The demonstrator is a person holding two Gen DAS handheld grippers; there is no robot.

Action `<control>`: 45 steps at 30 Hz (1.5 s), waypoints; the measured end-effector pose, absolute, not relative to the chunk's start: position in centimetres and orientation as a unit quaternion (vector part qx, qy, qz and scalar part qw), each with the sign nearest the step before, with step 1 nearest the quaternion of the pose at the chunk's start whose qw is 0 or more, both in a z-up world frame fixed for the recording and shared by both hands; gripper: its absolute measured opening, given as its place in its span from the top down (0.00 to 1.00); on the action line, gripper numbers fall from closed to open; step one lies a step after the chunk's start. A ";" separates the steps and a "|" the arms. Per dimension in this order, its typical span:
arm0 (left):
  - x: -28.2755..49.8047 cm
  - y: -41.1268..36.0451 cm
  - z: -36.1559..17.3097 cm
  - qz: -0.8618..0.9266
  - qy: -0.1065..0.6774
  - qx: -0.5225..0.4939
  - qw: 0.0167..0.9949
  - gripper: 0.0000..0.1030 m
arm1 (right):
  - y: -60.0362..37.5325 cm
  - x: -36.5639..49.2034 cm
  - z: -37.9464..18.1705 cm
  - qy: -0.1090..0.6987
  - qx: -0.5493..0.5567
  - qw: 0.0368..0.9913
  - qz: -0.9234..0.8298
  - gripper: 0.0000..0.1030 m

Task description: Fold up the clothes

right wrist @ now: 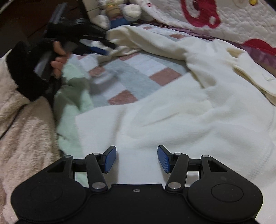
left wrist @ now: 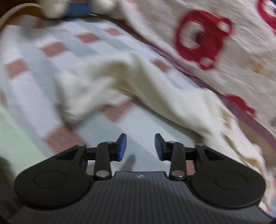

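Note:
A cream long-sleeved garment (right wrist: 172, 112) lies spread on a checked blanket (right wrist: 131, 75). My right gripper (right wrist: 137, 158) hovers open over its lower body, with nothing between the blue pads. One cream sleeve (left wrist: 138, 82) runs across the left wrist view, rumpled and blurred. My left gripper (left wrist: 140, 146) stands open just short of that sleeve, above bare blanket (left wrist: 103, 131). In the right wrist view the left gripper (right wrist: 100, 49) shows blurred at the upper left, held by a hand (right wrist: 57, 58), close to the sleeve's end.
A quilt with red prints (right wrist: 224, 17) borders the far side and also shows as quilt (left wrist: 215, 43) in the left view. A mint green cloth (right wrist: 72, 82) lies left of the garment. Pink fleece (right wrist: 20, 137) covers the near left. A plush toy (right wrist: 117, 13) sits at the back.

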State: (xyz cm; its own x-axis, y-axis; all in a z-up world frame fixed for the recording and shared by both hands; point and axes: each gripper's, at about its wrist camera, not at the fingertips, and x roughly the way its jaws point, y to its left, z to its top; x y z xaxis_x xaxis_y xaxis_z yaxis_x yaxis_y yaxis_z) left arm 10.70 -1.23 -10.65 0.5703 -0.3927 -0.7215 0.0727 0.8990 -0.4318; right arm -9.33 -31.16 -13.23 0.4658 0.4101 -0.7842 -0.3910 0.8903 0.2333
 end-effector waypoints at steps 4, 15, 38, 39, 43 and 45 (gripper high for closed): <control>9.6 -4.7 -10.5 -0.172 0.458 -0.112 0.865 0.56 | -30.2 -9.5 -13.2 0.463 0.018 0.845 0.268 0.42; 5.7 -6.2 -10.2 -0.211 0.483 -0.069 0.847 0.45 | -28.1 -10.9 -13.4 0.455 -0.042 0.842 0.288 0.33; -4.0 -11.8 -5.2 -0.438 0.380 0.029 0.814 0.29 | -37.6 -8.9 -9.1 0.328 0.195 0.910 0.160 0.87; -4.2 -12.4 -5.5 -0.429 0.386 0.042 0.816 0.27 | -37.7 -8.9 -8.9 0.325 0.196 0.911 0.161 0.87; -3.4 -15.2 -8.1 -0.362 0.413 0.123 0.827 0.18 | -37.7 -9.2 -8.1 0.313 0.191 0.914 0.175 0.87; -2.2 -16.1 -9.8 -0.319 0.425 0.156 0.833 0.25 | -37.5 -9.5 -7.8 0.309 0.180 0.916 0.183 0.87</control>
State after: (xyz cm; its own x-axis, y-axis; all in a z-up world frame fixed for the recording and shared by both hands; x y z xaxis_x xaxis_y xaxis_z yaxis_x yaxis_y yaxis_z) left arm -2.21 -16.11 -9.77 0.4356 -0.3990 -0.8069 0.6635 0.7481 -0.0117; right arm -9.49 -37.47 -7.81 0.7424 0.4465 -0.4995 -0.2247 0.8683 0.4422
